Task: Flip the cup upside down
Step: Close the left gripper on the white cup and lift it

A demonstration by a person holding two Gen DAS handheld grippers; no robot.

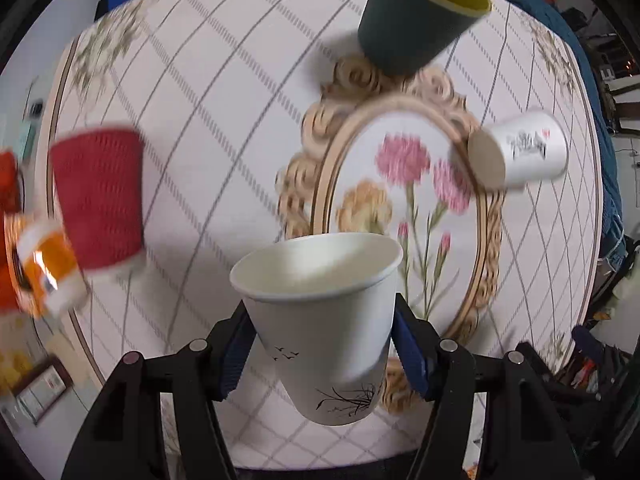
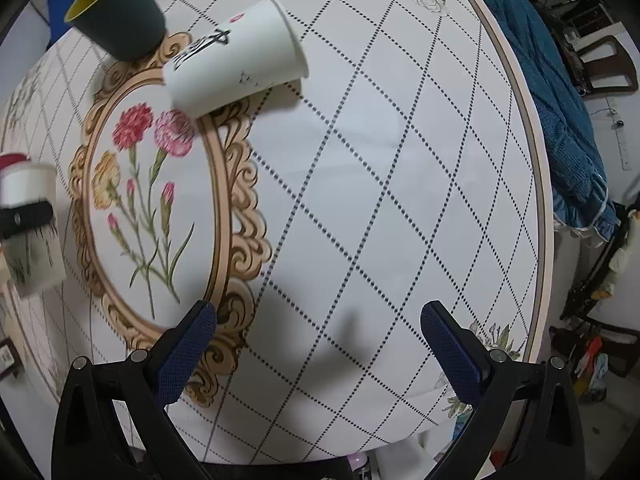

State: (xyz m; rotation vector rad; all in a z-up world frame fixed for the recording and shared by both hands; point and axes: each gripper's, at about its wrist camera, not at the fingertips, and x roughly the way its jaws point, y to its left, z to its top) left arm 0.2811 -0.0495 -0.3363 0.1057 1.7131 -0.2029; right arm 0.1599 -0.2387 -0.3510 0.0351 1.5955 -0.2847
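Left gripper point(image 1: 320, 350) clamps the white paper cup point(image 1: 320, 320) at its sides, mouth up, axis upright, above the desk point(image 1: 208, 128). Right gripper point(image 2: 318, 350) gapes empty, well apart.

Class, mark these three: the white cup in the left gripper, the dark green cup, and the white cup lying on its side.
White held cup point(image 1: 320, 320), left wrist view, outer wall.
Dark green cup point(image 1: 404, 28), left wrist view, outer wall.
Tipped white cup point(image 2: 236, 60), right wrist view, side wall.
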